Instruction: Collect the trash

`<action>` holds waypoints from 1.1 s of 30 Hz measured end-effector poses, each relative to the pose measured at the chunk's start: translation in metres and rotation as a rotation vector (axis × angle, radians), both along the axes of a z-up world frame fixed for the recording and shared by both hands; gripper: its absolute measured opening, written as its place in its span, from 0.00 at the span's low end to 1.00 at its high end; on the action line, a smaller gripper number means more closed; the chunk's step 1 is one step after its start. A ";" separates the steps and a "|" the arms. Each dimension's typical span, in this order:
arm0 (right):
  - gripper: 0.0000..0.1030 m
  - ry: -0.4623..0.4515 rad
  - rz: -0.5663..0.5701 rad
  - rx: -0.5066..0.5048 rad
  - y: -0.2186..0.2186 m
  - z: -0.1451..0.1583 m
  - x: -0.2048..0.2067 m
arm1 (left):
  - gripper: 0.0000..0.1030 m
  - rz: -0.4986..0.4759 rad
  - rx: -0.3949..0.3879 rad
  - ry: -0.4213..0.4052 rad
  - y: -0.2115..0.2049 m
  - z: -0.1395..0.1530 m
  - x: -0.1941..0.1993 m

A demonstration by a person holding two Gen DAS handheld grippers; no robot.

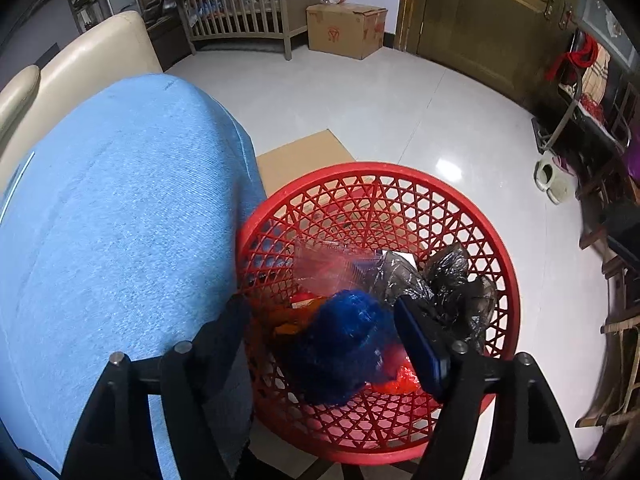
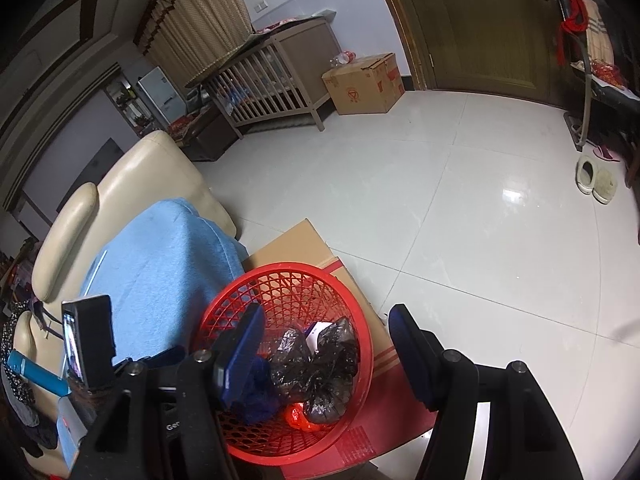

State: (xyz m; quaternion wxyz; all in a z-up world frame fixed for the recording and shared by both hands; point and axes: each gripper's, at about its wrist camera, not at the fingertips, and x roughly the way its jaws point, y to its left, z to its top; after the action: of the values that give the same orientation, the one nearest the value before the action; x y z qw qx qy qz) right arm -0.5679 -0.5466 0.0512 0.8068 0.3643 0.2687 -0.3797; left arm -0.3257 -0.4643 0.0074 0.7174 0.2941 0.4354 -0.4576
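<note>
Left gripper: two black fingers right up at the lens, spread apart over the basket; the blue net bag sits between them but neither pad seems to press on it, so it reads as let go

Right gripper: two fingers too, blue pads, gaping with nothing in between, hanging over the basket's near side and the cardboard

Red basket: just one, round plastic lattice, standing on the cardboard just beside the blue-covered seat

Trash in the basket: I count one blue net bag, two dark crumpled plastic bags, one clear plastic wrapper, one red scrap at the bottom, plus something orange I can't make out; a small white box pokes out between the dark bags in the right wrist view

Flat cardboard: one sheet under the basket, on the floor tiles, with a red printed part toward the near edge

Blue cover: one, draped over the cream sofa, touching the basket wall on the left

Phone: one, upright on a mount by the left gripper, screen lit

Cardboard box: one, far side of the room next to the wooden crib

Slippers: two, pale, by the door side, well apart from the basket

Floor: glossy white tiles
</note>
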 end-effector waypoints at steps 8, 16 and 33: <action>0.66 0.005 0.027 -0.034 0.014 0.010 0.011 | 0.73 0.021 -0.089 0.001 0.026 0.032 0.006; 0.66 0.020 0.063 -0.106 0.040 0.030 0.025 | 0.74 0.077 -0.238 0.011 0.066 0.077 0.020; 0.80 0.118 0.172 -0.225 0.130 0.018 0.072 | 0.83 0.265 -0.298 -0.107 0.173 0.097 0.052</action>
State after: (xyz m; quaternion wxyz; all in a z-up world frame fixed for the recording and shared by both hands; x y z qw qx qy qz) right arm -0.4958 -0.4170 0.0689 0.8548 0.2242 0.3016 -0.3579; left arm -0.2736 -0.2913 0.1048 0.8290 0.1488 0.3590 -0.4022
